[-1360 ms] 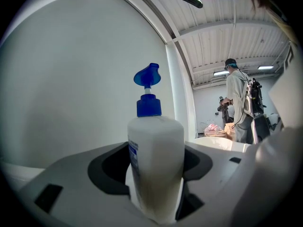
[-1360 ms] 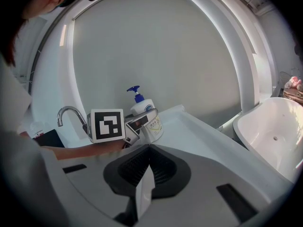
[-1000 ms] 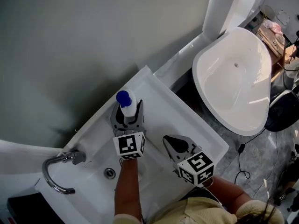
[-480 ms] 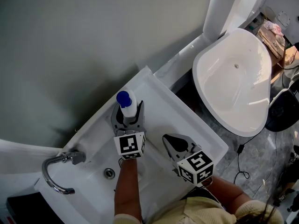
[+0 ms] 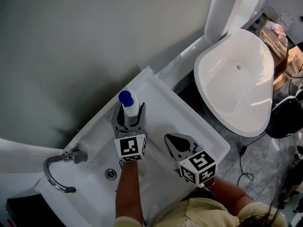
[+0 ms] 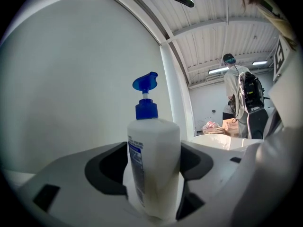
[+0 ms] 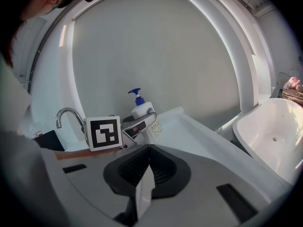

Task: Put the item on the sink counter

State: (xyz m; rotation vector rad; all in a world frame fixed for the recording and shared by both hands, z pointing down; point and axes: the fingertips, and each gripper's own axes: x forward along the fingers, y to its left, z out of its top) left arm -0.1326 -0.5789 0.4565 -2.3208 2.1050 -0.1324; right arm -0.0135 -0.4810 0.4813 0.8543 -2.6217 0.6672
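- Overhead, the left gripper [image 5: 129, 115] is clamped on the upright pump bottle [image 5: 127, 100] at the sink counter's [image 5: 191, 124] back edge.
- Only its own view shows a distant person [image 6: 235, 86].
- Right gripper [image 5: 169, 141]: jaws together, empty.

Left hand-held gripper [image 5: 129, 110]: grey body, black-lined jaws, white cube [image 5: 131, 147] with black square markers. Right hand-held gripper [image 5: 169, 139]: same build. Worn: pale yellow top [image 5: 203, 214].

Chrome faucet [image 5: 54, 171], white bathtub [image 5: 236, 86], grey wall [image 5: 71, 41], floor cable [image 5: 243, 167]
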